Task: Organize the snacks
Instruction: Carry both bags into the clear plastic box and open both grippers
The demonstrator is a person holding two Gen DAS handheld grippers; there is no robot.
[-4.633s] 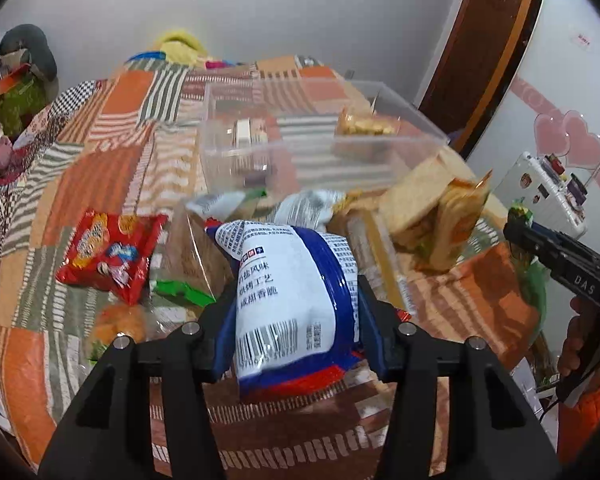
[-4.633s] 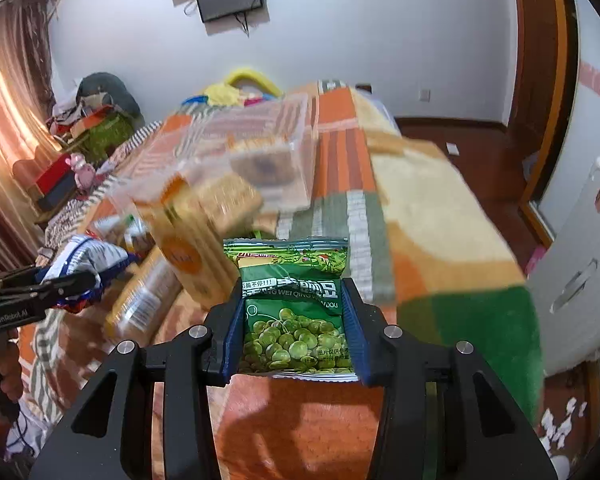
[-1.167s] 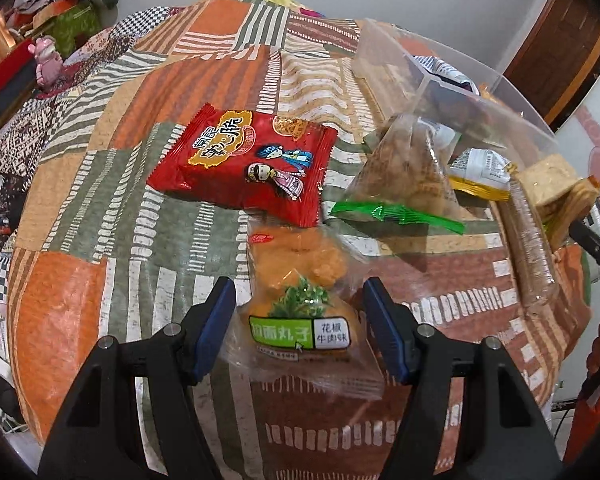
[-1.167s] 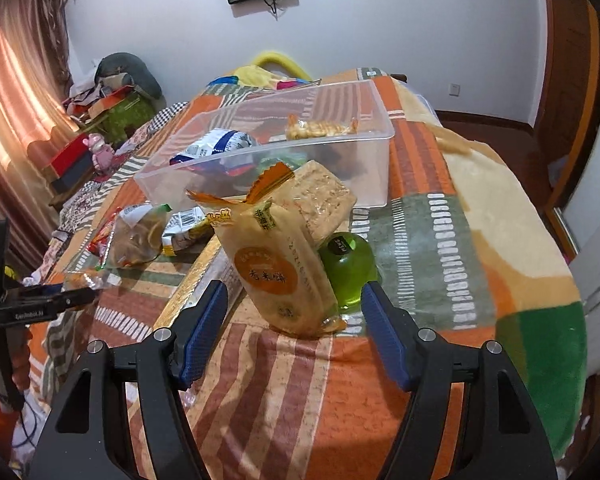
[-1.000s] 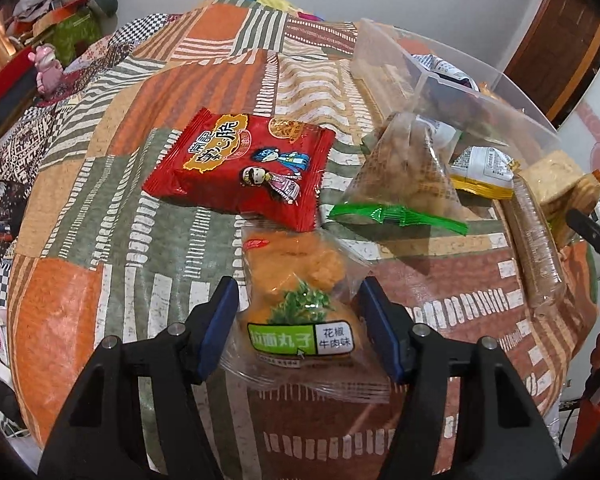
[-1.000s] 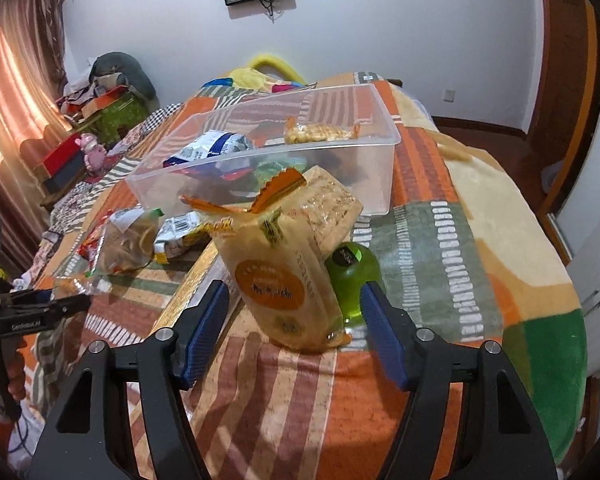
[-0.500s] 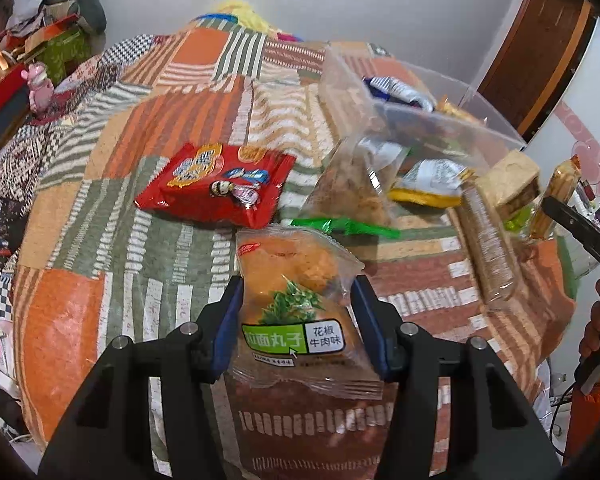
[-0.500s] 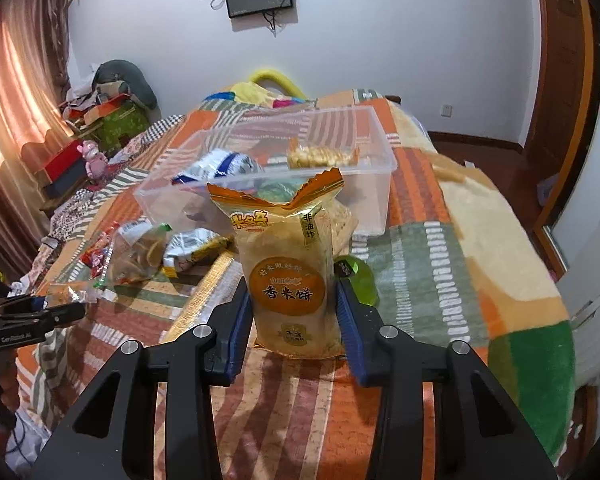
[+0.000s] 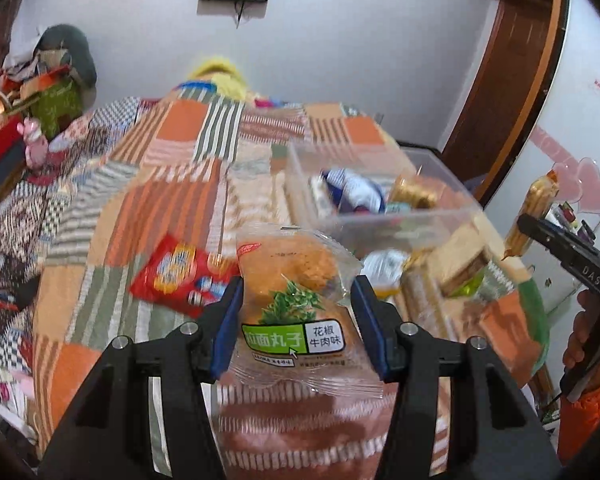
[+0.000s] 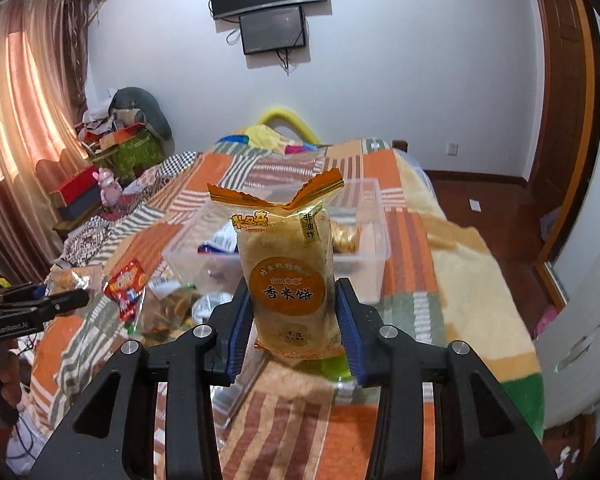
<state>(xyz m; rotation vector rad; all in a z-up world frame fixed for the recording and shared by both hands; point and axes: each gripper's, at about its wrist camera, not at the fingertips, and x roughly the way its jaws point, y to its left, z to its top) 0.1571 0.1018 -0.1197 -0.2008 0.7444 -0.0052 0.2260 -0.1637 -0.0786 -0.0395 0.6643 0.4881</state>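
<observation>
My left gripper (image 9: 298, 308) is shut on a clear bag of orange fried balls with a green label (image 9: 296, 300) and holds it above the patchwork bedspread. My right gripper (image 10: 292, 308) is shut on an upright orange pack of rice crackers (image 10: 286, 272), lifted off the bed. A clear plastic bin (image 9: 380, 216) with several snacks in it stands beyond both; it also shows in the right wrist view (image 10: 376, 236). The right gripper and its pack show at the right edge of the left wrist view (image 9: 540, 216).
A red snack bag (image 9: 180, 276) lies left of the bin. A long cracker sleeve, a cracker pack (image 9: 460, 256) and a green cup lie at the bed's right edge. A clear bag of twists (image 10: 172, 300) lies near the bin. Clutter sits at far left.
Both grippers have closed on their packs and lifted them off the bed. The views have tilted up toward the bin and the wall.
</observation>
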